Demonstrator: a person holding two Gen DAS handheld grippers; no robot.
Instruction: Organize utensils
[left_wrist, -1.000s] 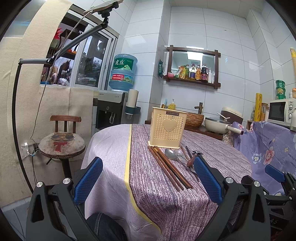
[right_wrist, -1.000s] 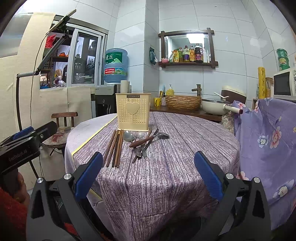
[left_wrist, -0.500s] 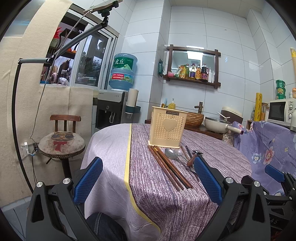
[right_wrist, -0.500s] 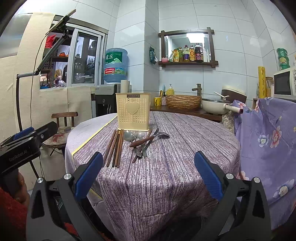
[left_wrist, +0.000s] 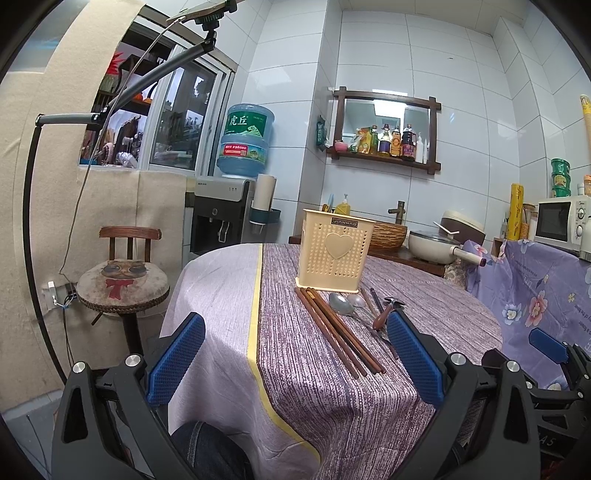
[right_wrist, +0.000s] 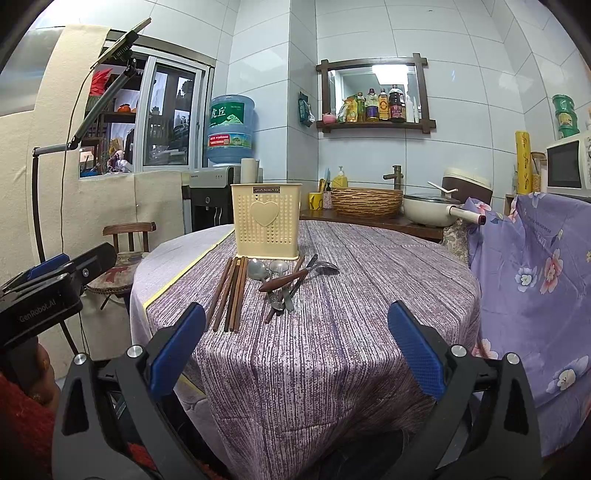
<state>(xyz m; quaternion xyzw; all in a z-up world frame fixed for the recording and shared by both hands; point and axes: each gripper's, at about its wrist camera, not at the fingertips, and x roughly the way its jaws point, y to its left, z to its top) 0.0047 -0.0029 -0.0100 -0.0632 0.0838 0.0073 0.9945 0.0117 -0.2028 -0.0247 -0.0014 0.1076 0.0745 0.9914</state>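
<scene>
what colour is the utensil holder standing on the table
The utensil holder is cream yellow, perforated, with a raised heart on its front; the right wrist view shows it best.

Left tool (left_wrist: 295, 356) and right tool (right_wrist: 297, 345) gape wide, empty.

A round table (right_wrist: 369, 295) is seen ahead in both wrist views, covered by a tablecloth (right_wrist: 314, 350). Toward its far side a perforated utensil holder (right_wrist: 265, 225) is stood upright. Just before the holder a row of chopsticks (right_wrist: 231, 295) is laid lengthwise, and to their right a heap of spoons (right_wrist: 275, 273) is found (some crossing one another). Left of the table a stool (left_wrist: 123, 284) is placed, with a water dispenser (left_wrist: 221, 221) behind it. Behind the table a counter is set, on which a woven basket (right_wrist: 365, 201) and, to its right, a pot (right_wrist: 430, 208) are kept. A wall shelf (right_wrist: 375, 123) of bottles is hung above.
</scene>
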